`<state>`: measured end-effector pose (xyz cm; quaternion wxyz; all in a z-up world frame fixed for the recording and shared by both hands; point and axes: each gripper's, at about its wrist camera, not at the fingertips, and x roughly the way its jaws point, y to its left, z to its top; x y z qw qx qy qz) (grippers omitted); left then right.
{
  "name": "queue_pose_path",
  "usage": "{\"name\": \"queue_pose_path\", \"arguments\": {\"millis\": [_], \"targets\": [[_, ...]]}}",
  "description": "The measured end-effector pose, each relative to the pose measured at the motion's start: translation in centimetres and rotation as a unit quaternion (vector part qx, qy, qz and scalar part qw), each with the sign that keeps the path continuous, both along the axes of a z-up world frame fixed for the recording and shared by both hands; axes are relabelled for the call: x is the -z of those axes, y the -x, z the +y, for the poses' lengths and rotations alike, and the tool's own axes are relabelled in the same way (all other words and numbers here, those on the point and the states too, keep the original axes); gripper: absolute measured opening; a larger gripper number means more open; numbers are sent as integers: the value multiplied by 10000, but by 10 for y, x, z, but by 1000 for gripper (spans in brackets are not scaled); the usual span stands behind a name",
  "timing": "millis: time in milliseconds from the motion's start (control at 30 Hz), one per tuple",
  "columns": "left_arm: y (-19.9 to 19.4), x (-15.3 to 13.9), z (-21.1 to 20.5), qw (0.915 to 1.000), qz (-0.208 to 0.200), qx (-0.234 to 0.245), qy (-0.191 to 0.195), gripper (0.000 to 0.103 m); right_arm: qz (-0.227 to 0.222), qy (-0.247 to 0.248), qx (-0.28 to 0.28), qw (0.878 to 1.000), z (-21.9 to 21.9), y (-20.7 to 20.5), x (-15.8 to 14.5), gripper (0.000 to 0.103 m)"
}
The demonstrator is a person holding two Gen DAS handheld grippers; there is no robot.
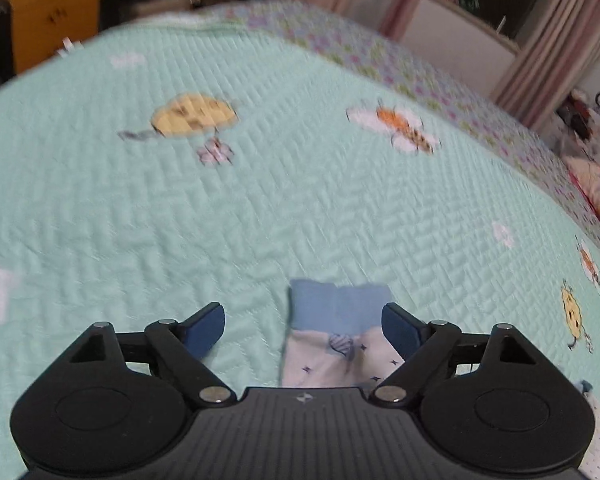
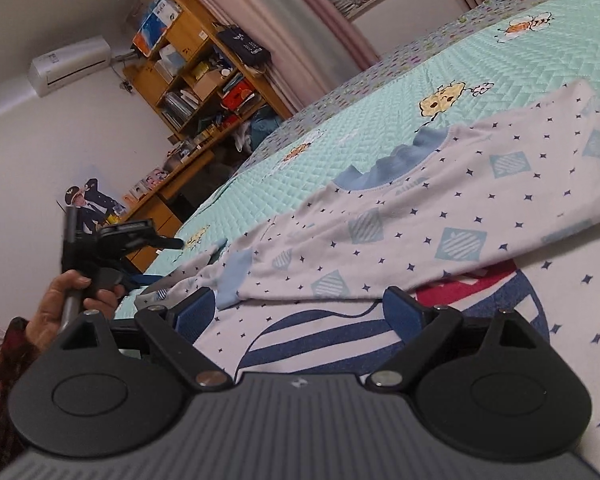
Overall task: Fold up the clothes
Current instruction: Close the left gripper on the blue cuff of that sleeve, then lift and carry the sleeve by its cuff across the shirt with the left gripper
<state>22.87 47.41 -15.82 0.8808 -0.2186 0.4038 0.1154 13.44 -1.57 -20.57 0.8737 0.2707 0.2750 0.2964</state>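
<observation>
The left gripper [image 1: 303,330] hangs over the mint-green quilted bedspread [image 1: 180,220] with its jaws apart and nothing pressed between them. A sleeve [image 1: 336,336] of the garment, white with small navy stars and ending in a light blue cuff [image 1: 340,304], lies flat on the quilt between the two blue pads, nearer the right-hand one, cuff pointing away from the gripper; whether that pad touches the cloth cannot be told.

The right gripper [image 2: 298,308] sits low over the child's pyjama top [image 2: 440,216], jaws likewise apart and clamped on nothing. The top is spread across the near part of the bed, its blue neckline [image 2: 396,160] facing the far edge, one side folded inward over the printed front, where navy stripes [image 2: 312,332] and a red shape [image 2: 468,280] show. The folded layer's edge lies just beyond the fingertips. In the right wrist view a hand [image 2: 66,300] holds the left gripper [image 2: 148,264] by the bed's near-left edge, at the sleeve end.
</observation>
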Motion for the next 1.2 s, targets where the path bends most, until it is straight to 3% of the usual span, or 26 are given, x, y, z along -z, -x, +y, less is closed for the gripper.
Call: {"name": "queue_pose_path", "arguments": {"millis": [100, 233, 300, 367, 567, 600, 633, 667, 767, 867, 967, 1067, 1200], "targets": [[-11, 14, 6, 9997, 215, -131, 69, 84, -6, -107, -8, 9999, -2, -1, 2, 91], [-17, 21, 14, 9995, 48, -125, 301, 84, -10, -262, -21, 9997, -7, -1, 3, 91], [-20, 23, 13, 9995, 5, -93, 306, 80, -13, -289, -25, 9996, -7, -1, 4, 91], [-23, 23, 9, 9998, -32, 68, 192, 48, -18, -309, -27, 9995, -8, -1, 4, 92], [-28, 21, 5, 9998, 66, 133, 116, 41, -25, -364, -30, 9993, -9, 0, 5, 92], [-29, 20, 3, 9999, 82, 146, 30, 34, -25, -367, -31, 9993, -9, 0, 5, 92], [-28, 20, 0, 9997, 94, 207, -53, 13, -25, -369, -31, 9993, -9, 0, 5, 92], [-27, 19, -4, 9995, 106, 271, -135, 10, -26, -370, -30, 9993, -9, 0, 5, 92], [-16, 11, -18, 9979, 67, 364, -540, 7, -27, -358, -25, 9994, -9, -1, 5, 92], [5, -6, -22, 9972, -138, 212, -706, 6, -30, -348, -21, 9994, -8, -1, 5, 92], [33, -41, -12, 9947, -623, -199, -790, 6, -33, -379, -22, 9993, -9, -1, 5, 92], [66, -81, 1, 9868, -1167, -665, -906, 6, -40, -437, -24, 9990, -11, -1, 6, 92], [90, -117, 7, 9805, -1292, -828, -1226, 6, -44, -486, -25, 9988, -12, -1, 6, 92]]}}
